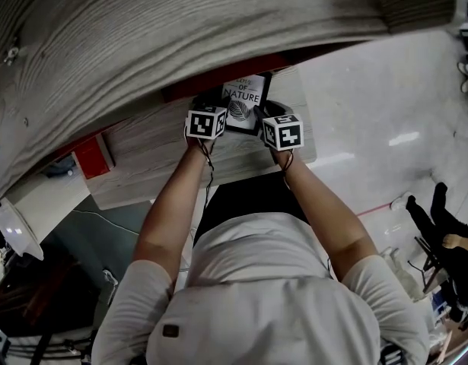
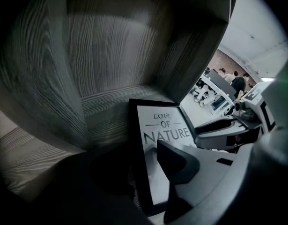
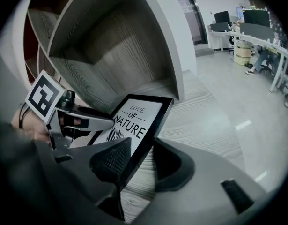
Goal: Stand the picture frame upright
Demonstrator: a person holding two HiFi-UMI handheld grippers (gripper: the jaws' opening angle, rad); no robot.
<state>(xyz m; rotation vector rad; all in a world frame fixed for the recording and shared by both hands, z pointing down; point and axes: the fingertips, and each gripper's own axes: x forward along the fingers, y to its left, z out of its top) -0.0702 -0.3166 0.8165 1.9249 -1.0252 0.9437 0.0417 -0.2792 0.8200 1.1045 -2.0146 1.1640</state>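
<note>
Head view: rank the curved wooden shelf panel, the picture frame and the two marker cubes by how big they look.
1. curved wooden shelf panel, spans the whole top.
2. picture frame, lower part hidden behind the grippers.
3. left marker cube and right marker cube: they look alike, so unranked.

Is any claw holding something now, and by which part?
Nothing seems clamped: the picture frame sits between open jaws, its left edge in the left claw, its right edge in the right claw, where a gap shows behind it.

The frame [image 3: 136, 121] carried the words "LOVE OF NATURE" in dark capital letters, set in three lines.
</note>
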